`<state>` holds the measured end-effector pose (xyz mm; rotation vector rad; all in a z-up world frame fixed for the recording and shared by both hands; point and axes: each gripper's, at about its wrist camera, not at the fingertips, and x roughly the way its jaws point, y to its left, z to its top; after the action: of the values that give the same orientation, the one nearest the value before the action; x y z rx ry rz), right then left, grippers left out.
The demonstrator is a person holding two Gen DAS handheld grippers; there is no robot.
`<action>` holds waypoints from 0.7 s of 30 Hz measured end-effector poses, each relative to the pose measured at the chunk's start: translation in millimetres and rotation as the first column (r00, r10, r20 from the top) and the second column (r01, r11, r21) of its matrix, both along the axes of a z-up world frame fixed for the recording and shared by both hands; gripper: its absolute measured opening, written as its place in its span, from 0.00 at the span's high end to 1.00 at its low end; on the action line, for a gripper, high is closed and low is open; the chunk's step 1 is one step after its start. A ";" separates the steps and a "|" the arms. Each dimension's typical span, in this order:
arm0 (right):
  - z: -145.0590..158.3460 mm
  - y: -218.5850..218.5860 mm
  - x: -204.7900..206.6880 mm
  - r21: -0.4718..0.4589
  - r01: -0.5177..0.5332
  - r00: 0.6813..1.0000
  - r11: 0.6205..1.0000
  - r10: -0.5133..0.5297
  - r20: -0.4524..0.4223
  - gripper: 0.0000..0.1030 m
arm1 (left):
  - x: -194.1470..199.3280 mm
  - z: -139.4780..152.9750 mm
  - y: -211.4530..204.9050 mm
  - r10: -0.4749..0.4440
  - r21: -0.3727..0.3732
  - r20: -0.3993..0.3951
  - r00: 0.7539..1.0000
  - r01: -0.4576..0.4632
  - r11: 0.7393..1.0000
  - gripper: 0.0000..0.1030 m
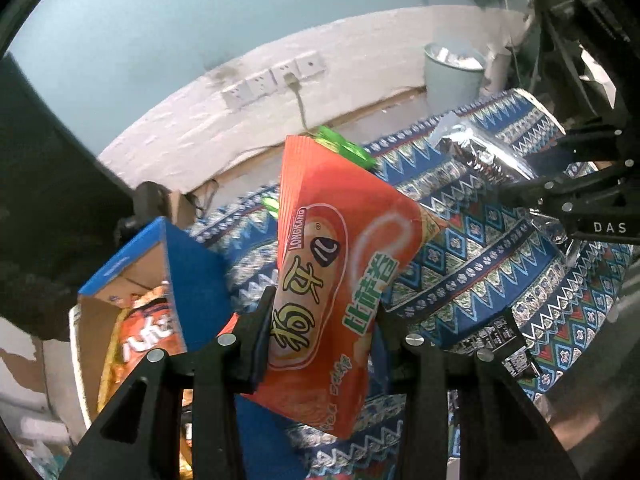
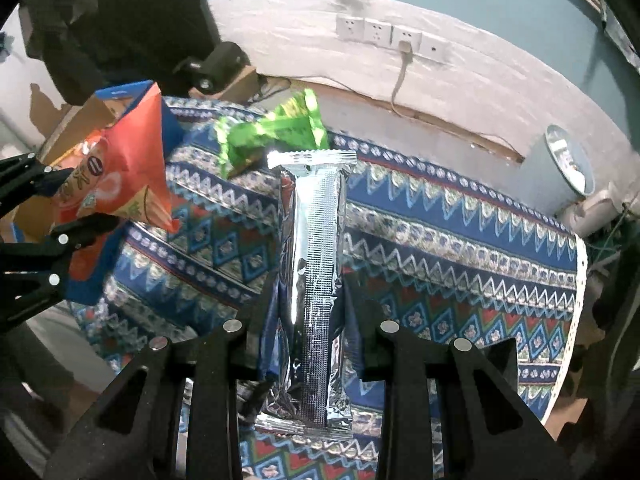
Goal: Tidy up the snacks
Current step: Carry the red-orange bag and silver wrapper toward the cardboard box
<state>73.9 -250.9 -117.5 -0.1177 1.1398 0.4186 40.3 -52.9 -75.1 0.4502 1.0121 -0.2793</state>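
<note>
My left gripper (image 1: 320, 320) is shut on an orange snack bag (image 1: 340, 272) and holds it above the patterned tablecloth (image 1: 500, 272), next to an open blue cardboard box (image 1: 192, 264) with another orange bag (image 1: 148, 328) inside. My right gripper (image 2: 308, 320) is shut on a silver foil snack bag (image 2: 316, 264), seam side up. A green snack bag (image 2: 276, 132) lies at the table's far edge. In the right wrist view the left gripper (image 2: 72, 204) with the orange bag (image 2: 132, 168) shows at the left, by the box (image 2: 120, 94).
A pale bin (image 2: 560, 164) stands on the floor beyond the table's far right. Wall sockets (image 2: 392, 36) with a plugged cable sit on the white wall behind. The table edge (image 2: 576, 300) runs down the right side.
</note>
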 end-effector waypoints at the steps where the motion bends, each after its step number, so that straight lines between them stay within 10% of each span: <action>1: 2.7 2.9 -0.2 0.004 -0.005 1.000 1.000 0.005 0.004 0.72 | -1.1 4.2 2.7 0.007 -0.001 0.009 1.000 -0.007 1.000 0.59; 21: 61.6 94.3 2.6 0.078 -0.166 0.983 0.983 0.159 0.090 0.72 | -18.8 53.7 75.0 0.138 -0.063 0.125 0.982 -0.131 0.989 0.59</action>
<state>76.5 -156.6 -55.9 -0.1533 1.0321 0.6019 21.5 22.1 -21.4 0.3438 0.9016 -0.1537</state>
